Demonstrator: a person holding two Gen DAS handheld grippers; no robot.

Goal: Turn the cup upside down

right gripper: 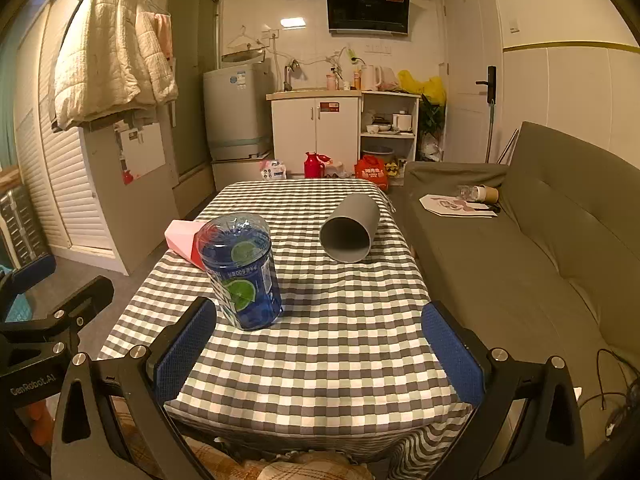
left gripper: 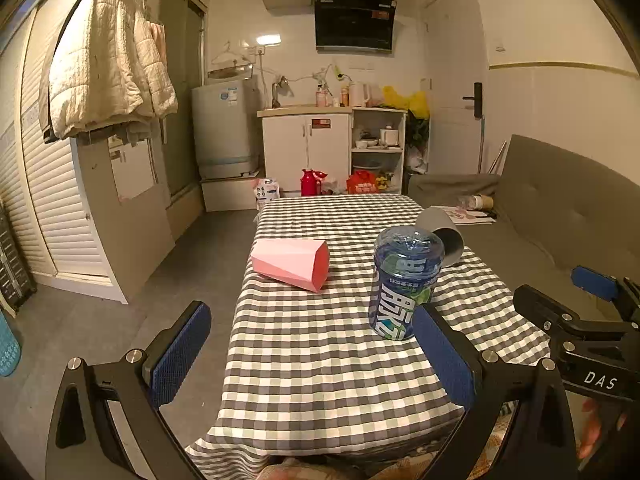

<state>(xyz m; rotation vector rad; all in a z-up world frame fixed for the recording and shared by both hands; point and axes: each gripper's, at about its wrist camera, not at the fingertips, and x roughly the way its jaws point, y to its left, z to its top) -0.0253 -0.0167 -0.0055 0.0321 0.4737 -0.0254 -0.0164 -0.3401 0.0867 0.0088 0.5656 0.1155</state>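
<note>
Evidently nothing is grasped yet: both the left hand-held gripper (left gripper: pixel 310 354) and right hand-held gripper (right gripper: pixel 320 354) hover with jaws apart at the table's (right gripper: pixel 320 380) near edge, while the grey cup (right gripper: pixel 350 227) and pink cup (left gripper: pixel 291 264) lie sideways, awaiting a reach.

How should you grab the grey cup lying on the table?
Probably with the right gripper, fingers across the smooth grey plastic cup's round middle, coming from its open mouth end, which faces the gripper. It lies on its side, so both flanks are free.
</note>
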